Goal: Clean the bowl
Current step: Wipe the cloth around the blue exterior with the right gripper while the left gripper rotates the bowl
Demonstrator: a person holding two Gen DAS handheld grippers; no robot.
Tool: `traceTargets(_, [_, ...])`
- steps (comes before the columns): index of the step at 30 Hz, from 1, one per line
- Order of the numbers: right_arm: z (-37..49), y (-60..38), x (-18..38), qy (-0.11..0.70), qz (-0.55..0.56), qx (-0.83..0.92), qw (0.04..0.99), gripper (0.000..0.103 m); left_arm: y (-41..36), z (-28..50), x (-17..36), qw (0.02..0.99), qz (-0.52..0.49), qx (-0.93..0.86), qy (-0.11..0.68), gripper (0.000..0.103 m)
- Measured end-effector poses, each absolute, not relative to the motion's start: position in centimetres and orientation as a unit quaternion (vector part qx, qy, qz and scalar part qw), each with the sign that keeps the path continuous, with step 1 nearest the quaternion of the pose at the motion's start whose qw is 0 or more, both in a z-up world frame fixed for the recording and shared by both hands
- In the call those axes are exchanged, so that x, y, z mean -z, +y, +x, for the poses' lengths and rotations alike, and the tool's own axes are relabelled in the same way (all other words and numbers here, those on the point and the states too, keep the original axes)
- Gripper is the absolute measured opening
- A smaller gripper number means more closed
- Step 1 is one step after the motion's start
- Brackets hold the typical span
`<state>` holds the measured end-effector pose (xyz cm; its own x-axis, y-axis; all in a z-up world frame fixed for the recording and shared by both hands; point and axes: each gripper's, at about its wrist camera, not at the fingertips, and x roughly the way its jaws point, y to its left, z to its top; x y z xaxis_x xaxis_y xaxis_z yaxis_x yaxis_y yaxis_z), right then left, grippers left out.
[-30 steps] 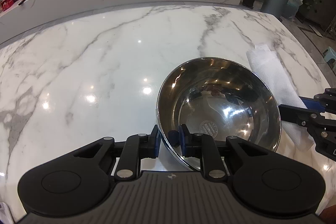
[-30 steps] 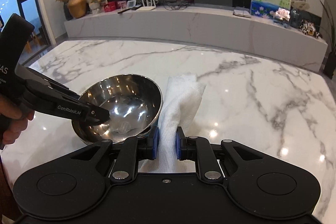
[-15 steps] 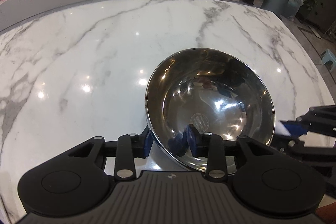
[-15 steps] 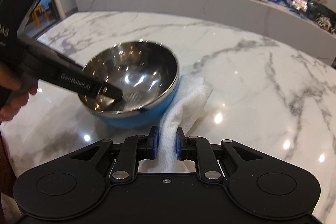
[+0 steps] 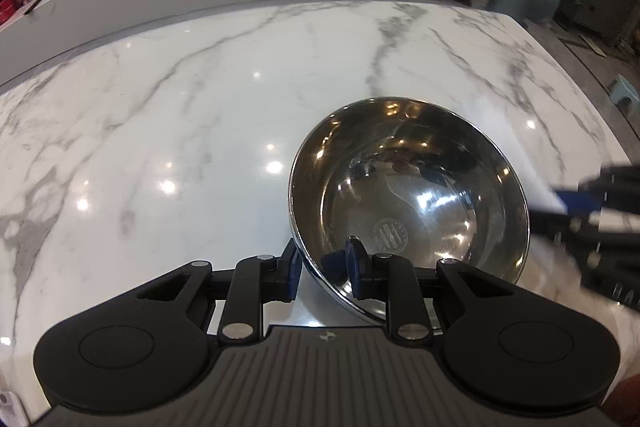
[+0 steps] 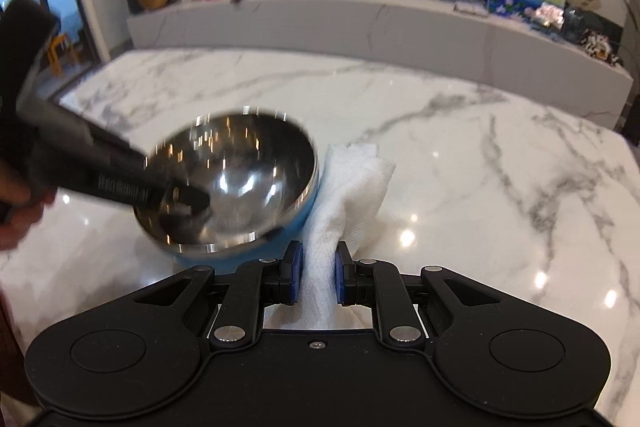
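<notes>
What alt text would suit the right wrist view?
A hand-held gripper pinches a white cloth beside a tilted steel bowl with a blue outside, on a marble table. A second hand-held gripper straddles the bowl's rim.

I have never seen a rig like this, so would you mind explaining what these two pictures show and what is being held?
There is no robot here: a person holds a two-finger gripper in each hand, each with a camera looking along its fingers. The left view shows the left gripper straddling the near rim of a steel bowl with a blue outside, tilted on the marble table; its jaws are closing. The right view shows the right gripper shut on a white cloth beside the bowl. A hand is visible at the left edge.
</notes>
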<state>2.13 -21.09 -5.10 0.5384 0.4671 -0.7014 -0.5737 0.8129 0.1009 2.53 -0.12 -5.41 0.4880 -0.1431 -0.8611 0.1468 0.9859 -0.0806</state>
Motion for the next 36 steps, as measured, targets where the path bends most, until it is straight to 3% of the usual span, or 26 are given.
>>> traceTargets(16, [2.5,-20.0,6.3,0.407,-0.088,-0.315,0.853,0.015,-1.1,1.5,6.2,0.891,0.068,0.082,0.441,0.029])
traceTargets(24, [1.9,-19.2,7.0,0.425,-0.105,-0.323,0.839,0.015,-0.8,1.6,5.8,0.88,0.023,0.071,0.468,0.03])
traceTargets(36, [1.8,-20.5,5.5,0.39,-0.079,-0.308,0.864,0.014,-0.5,2.5,5.8,0.886,0.023,0.059,0.46,0.022])
